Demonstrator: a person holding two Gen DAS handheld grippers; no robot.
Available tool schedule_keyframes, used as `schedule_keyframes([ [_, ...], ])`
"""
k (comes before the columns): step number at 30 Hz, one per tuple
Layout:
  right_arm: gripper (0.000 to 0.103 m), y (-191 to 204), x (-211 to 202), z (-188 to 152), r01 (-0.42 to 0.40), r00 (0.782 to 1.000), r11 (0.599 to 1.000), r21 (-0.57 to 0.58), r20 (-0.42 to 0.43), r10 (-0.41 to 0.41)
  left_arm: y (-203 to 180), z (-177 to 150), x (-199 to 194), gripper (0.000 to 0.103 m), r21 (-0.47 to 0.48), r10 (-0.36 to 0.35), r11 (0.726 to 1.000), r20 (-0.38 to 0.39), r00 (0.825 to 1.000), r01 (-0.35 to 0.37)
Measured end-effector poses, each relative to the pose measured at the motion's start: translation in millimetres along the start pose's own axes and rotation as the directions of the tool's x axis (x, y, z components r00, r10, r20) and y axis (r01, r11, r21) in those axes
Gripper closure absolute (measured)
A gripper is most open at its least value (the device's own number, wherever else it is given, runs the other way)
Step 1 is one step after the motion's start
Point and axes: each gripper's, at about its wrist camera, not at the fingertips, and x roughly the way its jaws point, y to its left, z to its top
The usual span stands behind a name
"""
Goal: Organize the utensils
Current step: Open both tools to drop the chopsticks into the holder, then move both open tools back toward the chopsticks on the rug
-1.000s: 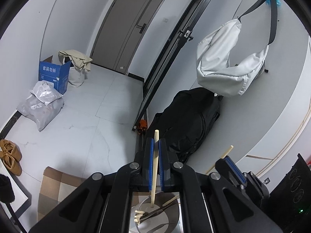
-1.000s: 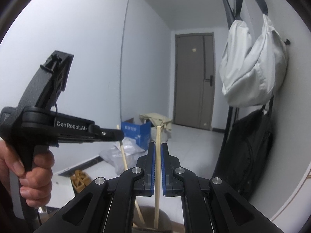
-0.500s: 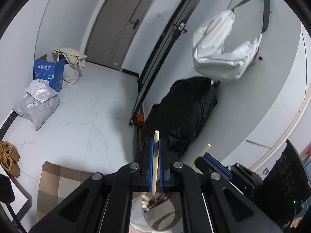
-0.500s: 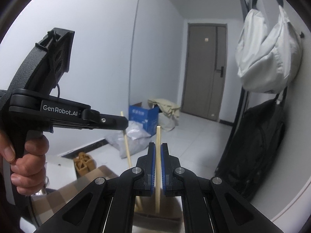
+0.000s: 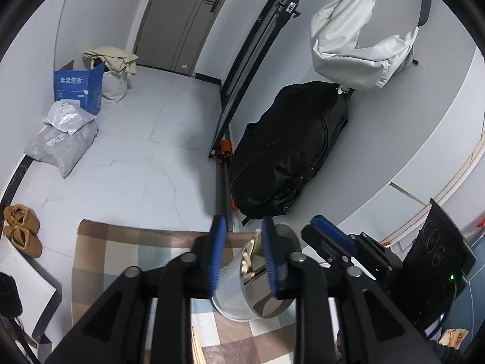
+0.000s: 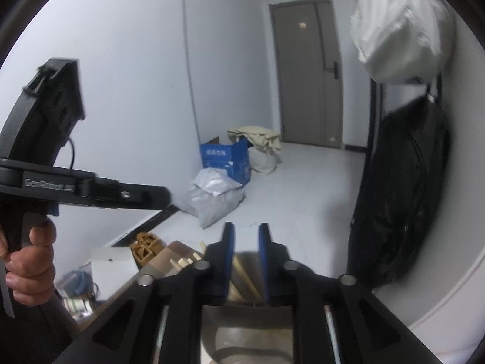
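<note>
Left wrist view: the left tool [image 5: 242,242] is spread, holding nothing, above a metal cup [image 5: 242,288] with chopsticks [image 5: 247,261] inside, standing on a checkered mat [image 5: 121,254].

Right wrist view: the right tool [image 6: 245,242] is spread too, chopsticks [image 6: 242,276] visible between its fingers.

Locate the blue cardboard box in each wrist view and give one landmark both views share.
Left wrist: blue cardboard box upper left, by the wall, behind the grey plastic bag.
Right wrist: box centre, beside the wall corner.
Shared landmark: the grey door.
</note>
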Motion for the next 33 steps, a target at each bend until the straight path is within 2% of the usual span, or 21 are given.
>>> schedule_keyframes([
  [3, 0.081, -2.4, -10.9, -1.0, 0.012, 1.000, 0.999, 0.046, 0.014, -0.013, 3.9, -4.1, -8.8, 0.063, -0.008, 0.031, 0.999, 0.022, 0.999, -0.031],
  [5, 0.074, -0.9, -19.5, -0.2, 0.020, 0.999, 0.998, 0.060, 0.028, -0.022, 1.9, -6.9, -20.2, 0.058, -0.003, 0.065, 0.998, 0.051, 0.997, -0.065],
  [7, 0.060, 1.0, -31.9, 0.1, 0.027, 0.998, 0.997, 0.077, 0.056, -0.031, 0.4, -9.8, -28.8, 0.053, 0.008, 0.095, 0.995, 0.076, 0.993, -0.096],
  [10, 0.054, 5.3, -47.3, -0.8, 0.027, 0.996, 0.995, 0.099, 0.085, -0.036, -4.0, -13.9, -41.8, 0.044, 0.023, 0.122, 0.992, 0.115, 0.986, -0.126],
  [14, 0.050, 17.2, -64.7, -3.0, 0.023, 0.993, 0.992, 0.124, 0.110, -0.037, -9.4, -21.1, -57.2, 0.039, 0.026, 0.155, 0.987, 0.149, 0.977, -0.161],
  [16, 0.046, 24.7, -75.1, -6.0, 0.017, 0.991, 0.992, 0.125, 0.129, -0.034, -12.0, -24.7, -63.5, 0.030, 0.027, 0.170, 0.984, 0.161, 0.972, -0.176],
  [21, 0.035, 39.4, -94.3, -12.5, 0.018, 0.985, 0.993, 0.120, 0.166, -0.038, -18.7, -35.4, -77.8, 0.024, 0.042, 0.188, 0.979, 0.193, 0.963, -0.199],
  [24, 0.028, 46.2, -105.3, -17.6, 0.013, 0.982, 0.991, 0.135, 0.187, -0.038, -20.3, -42.7, -85.3, 0.017, 0.046, 0.204, 0.975, 0.212, 0.956, -0.218],
  [29, 0.020, 57.6, -119.9, -29.1, 0.013, 0.978, 0.989, 0.148, 0.204, -0.043, -22.4, -58.5, -95.3, 0.015, 0.054, 0.224, 0.968, 0.241, 0.944, -0.243],
  [33, 0.013, 67.2, -128.5, -39.9, 0.015, 0.977, 0.990, 0.144, 0.208, -0.045, -25.7, -71.8, -102.2, 0.005, 0.069, 0.236, 0.962, 0.271, 0.933, -0.264],
])
